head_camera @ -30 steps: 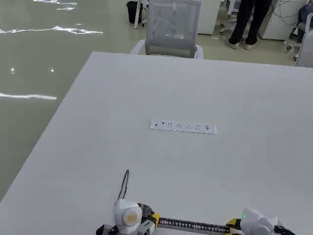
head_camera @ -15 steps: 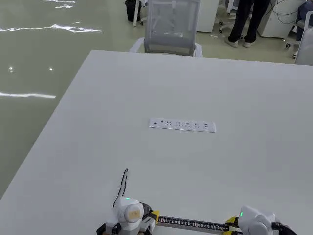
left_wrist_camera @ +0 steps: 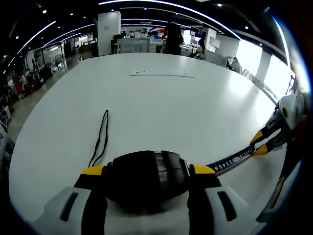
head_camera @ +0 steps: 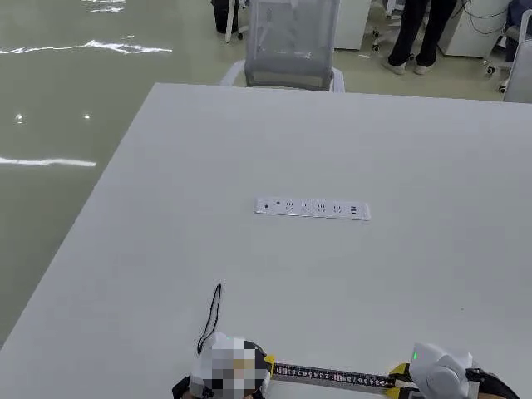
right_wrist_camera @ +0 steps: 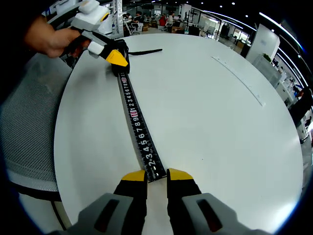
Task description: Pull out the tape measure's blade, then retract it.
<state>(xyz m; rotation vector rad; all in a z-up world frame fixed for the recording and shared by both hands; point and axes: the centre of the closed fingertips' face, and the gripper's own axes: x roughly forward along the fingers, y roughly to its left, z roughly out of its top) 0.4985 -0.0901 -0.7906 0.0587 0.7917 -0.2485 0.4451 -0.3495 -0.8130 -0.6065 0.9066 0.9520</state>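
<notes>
**Tape blade stretched along the near edge of the bench**

A black, rounded tape measure case (left_wrist_camera: pixel 146 182) is clamped between the yellow-tipped jaws of the left gripper (left_wrist_camera: pixel 147 170), close to the near edge of the wide white workbench (head_camera: pixel 332 141). Its black numbered blade (right_wrist_camera: pixel 137 127) is laid flat along that edge, and its free end is pinched between the closed yellow tips of the right gripper (right_wrist_camera: pixel 155 175). A thin black wrist strap (head_camera: pixel 212 316) is seen lying on the bench just beyond the case. A long white power strip (head_camera: pixel 312 208) is set at the bench's middle, well apart from the tape. Past the far edge, a grey mesh office chair (head_camera: pixel 291 41) is drawn up on a glossy green floor (head_camera: pixel 66 100), and a person's dark-trousered legs (head_camera: pixel 416 33) are seen standing.
</notes>
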